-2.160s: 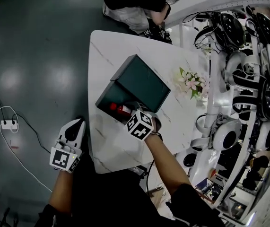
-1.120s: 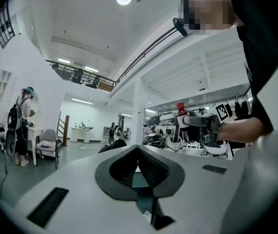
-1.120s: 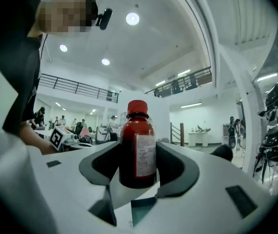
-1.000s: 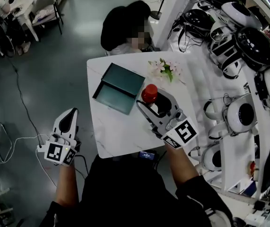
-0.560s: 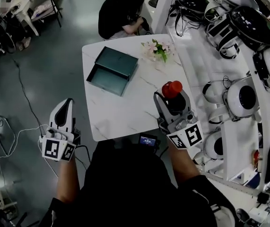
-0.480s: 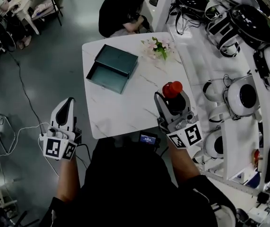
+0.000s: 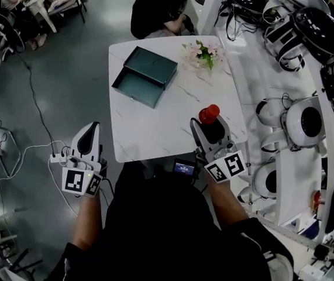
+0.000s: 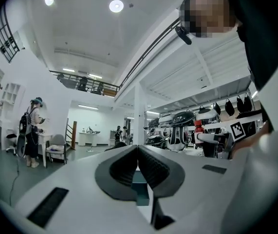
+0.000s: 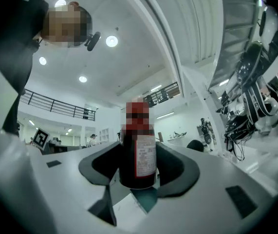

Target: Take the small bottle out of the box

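A small dark bottle with a red cap (image 7: 209, 114) stands upright between the jaws of my right gripper (image 7: 208, 123), over the near right part of the white marble table (image 7: 149, 133). In the right gripper view the bottle (image 9: 138, 155) fills the gap and both pads press its sides, so my right gripper (image 9: 138, 172) is shut on it. The open dark green box (image 7: 145, 78) lies at the table's far left with nothing visible inside. My left gripper (image 7: 88, 144) hangs off the table's left edge, over the floor; seen from its own camera, my left gripper (image 8: 138, 152) has jaws together on nothing.
A small bunch of pink flowers (image 7: 202, 51) sits at the table's far right. Shelves of white headsets (image 7: 307, 116) line the right side. A person in black (image 7: 158, 10) crouches beyond the table. A power strip with cables (image 7: 58, 157) lies on the floor near my left gripper.
The bottle, lifted out of the box, has travelled in my right gripper to the table's near right side and sunk a little. My left gripper has drifted closer to the table's left edge.
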Demonstrator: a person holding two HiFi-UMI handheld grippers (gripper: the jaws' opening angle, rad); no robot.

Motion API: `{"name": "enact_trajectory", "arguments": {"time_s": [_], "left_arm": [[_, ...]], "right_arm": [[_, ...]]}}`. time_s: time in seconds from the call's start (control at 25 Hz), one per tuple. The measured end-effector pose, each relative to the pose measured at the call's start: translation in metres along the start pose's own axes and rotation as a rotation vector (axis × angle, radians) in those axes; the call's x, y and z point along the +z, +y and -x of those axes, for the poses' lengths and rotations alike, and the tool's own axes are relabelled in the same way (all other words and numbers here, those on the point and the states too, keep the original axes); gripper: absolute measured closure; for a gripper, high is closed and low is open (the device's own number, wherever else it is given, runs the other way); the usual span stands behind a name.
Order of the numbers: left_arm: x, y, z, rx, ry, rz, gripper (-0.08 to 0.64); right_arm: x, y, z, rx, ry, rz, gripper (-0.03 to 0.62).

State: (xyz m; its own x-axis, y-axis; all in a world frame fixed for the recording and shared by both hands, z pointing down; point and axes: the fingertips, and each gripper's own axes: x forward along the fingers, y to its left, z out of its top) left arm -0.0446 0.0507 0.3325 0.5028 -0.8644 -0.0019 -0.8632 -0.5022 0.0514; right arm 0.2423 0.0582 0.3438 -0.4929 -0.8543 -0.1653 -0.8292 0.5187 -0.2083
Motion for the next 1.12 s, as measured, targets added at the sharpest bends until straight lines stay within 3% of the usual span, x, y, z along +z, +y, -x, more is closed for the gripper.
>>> {"name": "enact_trajectory", "arguments": {"time_s": [0.16, 0.68, 1.12], "left_arm": [[-0.003, -0.001, 0.009, 0.024, 0.007, -0.002, 0.544], [-0.017, 0.003, 0.044, 0.111, 0.030, 0.030, 0.543], [-0.024, -0.006, 0.042, 0.080, 0.039, 0.055, 0.544]], "right_arm": [[-0.007, 0.003, -0.003, 0.000, -0.002, -0.046, 0.353], [-0.023, 0.033, -0.009, 0.113, 0.050, -0.015, 0.353], [-0.037, 0.037, -0.010, 0.137, 0.085, -0.033, 0.353]]}}
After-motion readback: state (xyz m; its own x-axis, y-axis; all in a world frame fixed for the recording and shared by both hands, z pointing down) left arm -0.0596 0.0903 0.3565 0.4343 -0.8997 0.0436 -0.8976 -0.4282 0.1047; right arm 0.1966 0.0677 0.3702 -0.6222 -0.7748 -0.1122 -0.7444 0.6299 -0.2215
